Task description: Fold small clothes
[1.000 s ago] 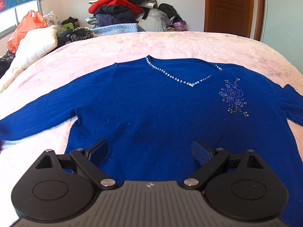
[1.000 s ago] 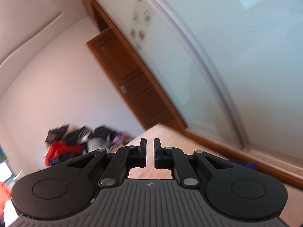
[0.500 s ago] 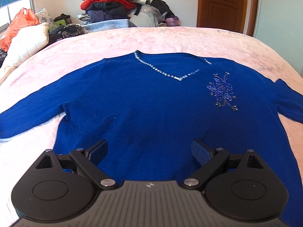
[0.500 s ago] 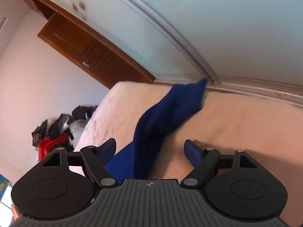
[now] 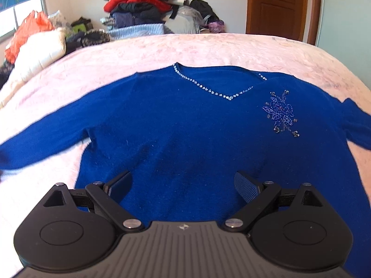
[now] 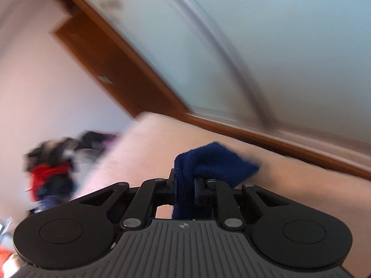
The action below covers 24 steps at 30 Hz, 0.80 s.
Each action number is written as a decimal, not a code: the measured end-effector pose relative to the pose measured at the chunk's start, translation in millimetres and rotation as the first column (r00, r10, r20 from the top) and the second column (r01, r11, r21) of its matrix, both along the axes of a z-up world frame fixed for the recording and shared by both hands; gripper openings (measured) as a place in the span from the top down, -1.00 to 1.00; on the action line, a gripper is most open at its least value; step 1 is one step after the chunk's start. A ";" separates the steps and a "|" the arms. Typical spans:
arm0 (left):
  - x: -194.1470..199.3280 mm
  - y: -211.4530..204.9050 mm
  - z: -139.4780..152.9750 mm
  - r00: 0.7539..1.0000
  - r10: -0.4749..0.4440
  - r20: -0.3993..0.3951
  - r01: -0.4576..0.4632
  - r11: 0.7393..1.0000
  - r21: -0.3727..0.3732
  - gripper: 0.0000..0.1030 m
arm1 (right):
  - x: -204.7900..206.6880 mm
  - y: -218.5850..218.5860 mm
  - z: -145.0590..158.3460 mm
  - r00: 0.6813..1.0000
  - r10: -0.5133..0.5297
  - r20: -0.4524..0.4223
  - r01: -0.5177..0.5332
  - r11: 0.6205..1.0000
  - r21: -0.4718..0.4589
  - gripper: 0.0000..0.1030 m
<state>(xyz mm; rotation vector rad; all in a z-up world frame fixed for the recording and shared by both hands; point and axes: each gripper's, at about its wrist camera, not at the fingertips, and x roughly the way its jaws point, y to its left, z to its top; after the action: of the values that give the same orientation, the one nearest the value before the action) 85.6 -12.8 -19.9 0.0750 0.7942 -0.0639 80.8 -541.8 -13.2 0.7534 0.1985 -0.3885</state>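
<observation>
Left wrist view: blue sweater (image 5: 185,125) lies flat, front up, on pink bedspread (image 5: 208,48); left gripper (image 5: 183,186) above its hem, fingers spread, holding nothing.

Right wrist view (blurred): right gripper (image 6: 184,188), jaws just closed, pinches blue sleeve end (image 6: 215,164) above the bedspread (image 6: 301,180).

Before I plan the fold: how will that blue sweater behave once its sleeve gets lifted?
Probably floppy: the sleeve bunches limply where the right claw has just closed on it. The blue sweater looks like soft knit, so likely light and draping. Its fuzzy surface may cling to the bedspread.
</observation>
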 end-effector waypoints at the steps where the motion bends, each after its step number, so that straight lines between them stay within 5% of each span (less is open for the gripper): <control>1: -0.6 0.3 -0.5 1.000 0.003 -0.001 -0.003 1.000 -0.009 -0.85 | 2.0 12.5 11.0 0.998 0.048 0.048 -0.047 0.999 -0.018 0.67; 4: -2.9 -1.0 -3.3 1.000 0.004 -0.004 -0.004 1.000 0.004 -0.85 | 11.4 45.9 30.5 0.979 0.172 0.106 -0.165 0.984 -0.065 0.67; 10: -1.8 3.4 -6.4 1.000 0.025 -0.009 -0.025 0.999 0.030 -0.85 | 50.9 106.3 21.9 0.938 0.346 0.017 -0.345 0.936 -0.066 0.67; 24: 3.0 25.7 -10.4 0.998 0.064 -0.006 -0.063 0.997 0.045 -0.85 | 58.9 219.0 62.6 0.863 0.504 -0.046 -0.500 0.835 -0.232 0.67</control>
<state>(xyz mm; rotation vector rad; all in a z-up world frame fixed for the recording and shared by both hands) 88.6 12.9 -30.3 0.0921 0.8049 0.0140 139.8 -322.9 49.4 0.4424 0.3196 0.0991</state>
